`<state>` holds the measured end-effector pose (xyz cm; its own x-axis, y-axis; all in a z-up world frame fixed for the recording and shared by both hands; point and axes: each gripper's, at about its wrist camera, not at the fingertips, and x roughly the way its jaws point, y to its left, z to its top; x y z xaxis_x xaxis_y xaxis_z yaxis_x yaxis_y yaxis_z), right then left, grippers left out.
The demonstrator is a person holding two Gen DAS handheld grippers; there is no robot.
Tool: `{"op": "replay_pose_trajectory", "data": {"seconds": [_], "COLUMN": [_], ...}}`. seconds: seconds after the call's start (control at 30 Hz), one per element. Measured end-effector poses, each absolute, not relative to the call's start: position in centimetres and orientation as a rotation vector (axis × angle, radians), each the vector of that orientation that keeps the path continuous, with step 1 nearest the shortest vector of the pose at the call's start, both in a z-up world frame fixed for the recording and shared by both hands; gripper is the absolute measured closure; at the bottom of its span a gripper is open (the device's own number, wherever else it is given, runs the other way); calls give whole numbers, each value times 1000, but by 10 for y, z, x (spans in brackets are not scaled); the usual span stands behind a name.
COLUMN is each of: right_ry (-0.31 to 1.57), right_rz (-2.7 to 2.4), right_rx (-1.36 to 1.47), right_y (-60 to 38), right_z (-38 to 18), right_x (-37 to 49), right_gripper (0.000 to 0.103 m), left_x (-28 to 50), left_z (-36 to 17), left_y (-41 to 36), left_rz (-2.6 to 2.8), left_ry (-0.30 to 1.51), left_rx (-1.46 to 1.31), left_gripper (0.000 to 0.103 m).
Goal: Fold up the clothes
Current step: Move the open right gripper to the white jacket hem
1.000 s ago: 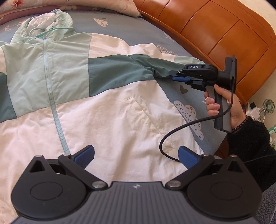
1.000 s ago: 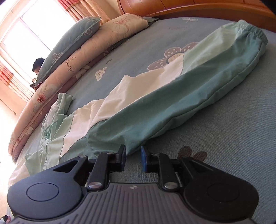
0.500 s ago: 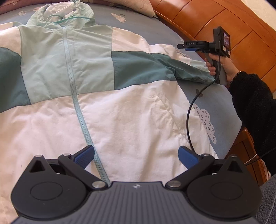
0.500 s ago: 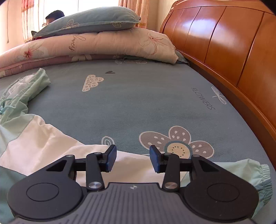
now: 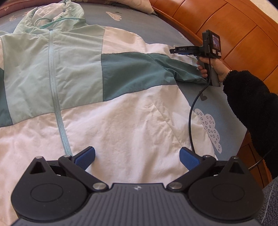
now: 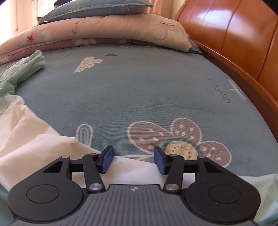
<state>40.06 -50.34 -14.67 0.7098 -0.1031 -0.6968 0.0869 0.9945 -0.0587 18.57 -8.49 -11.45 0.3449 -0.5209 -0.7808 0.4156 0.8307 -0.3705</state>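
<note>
- A hooded zip-up jacket [image 5: 107, 97] in mint, dark green and white lies spread flat, front up, on the bed [image 6: 147, 90], which has a blue-grey sheet printed with clouds and flowers.
- The jacket's hood [image 5: 57, 15] points toward the stacked quilts and pillow [image 6: 107, 31] at the far end, and its zipper [image 5: 55, 97] runs down toward the left camera.
- The left hand-held gripper [image 5: 137, 157] hovers over the white lower part of the jacket with its blue-padded fingers spread wide and nothing between them.
- The right hand-held gripper [image 6: 133, 160] is about half open and holds nothing; it sits just above the white upper edge of the jacket's sleeve [image 5: 175, 69], facing across the bare sheet.
- In the left view the right hand-held gripper is seen from the side, held by a hand [image 5: 212, 67] in a black fleece cuff, with a black cable [image 5: 192, 111] hanging down from it over the jacket.
- The sleeve extends toward the wooden bed frame [image 6: 243, 43] along the right side.
</note>
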Motion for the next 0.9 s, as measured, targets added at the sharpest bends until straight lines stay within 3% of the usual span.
{"op": "replay_pose_trajectory", "data": {"seconds": [0.2,0.63,0.8,0.9], "right_ry": [700,634,728,841], "right_rz": [-46,319,428,351], "right_rx": [221,158,302,313], "right_y": [-500,-369,-335,-313], "right_z": [-107,52,28,-31], "right_x": [356,242,218,213], "right_gripper": [45,34,30,30], "left_x": [181,130,118,112], "left_z": [-109,-82,-107,-125], "left_y": [-78,-30,-12,-6], "left_rz": [-530,-373,-317,-297], "left_ry": [1005,886,940,988], "left_rx": [-89,-81,-114,-137], "left_gripper": [1,1,1,1]}}
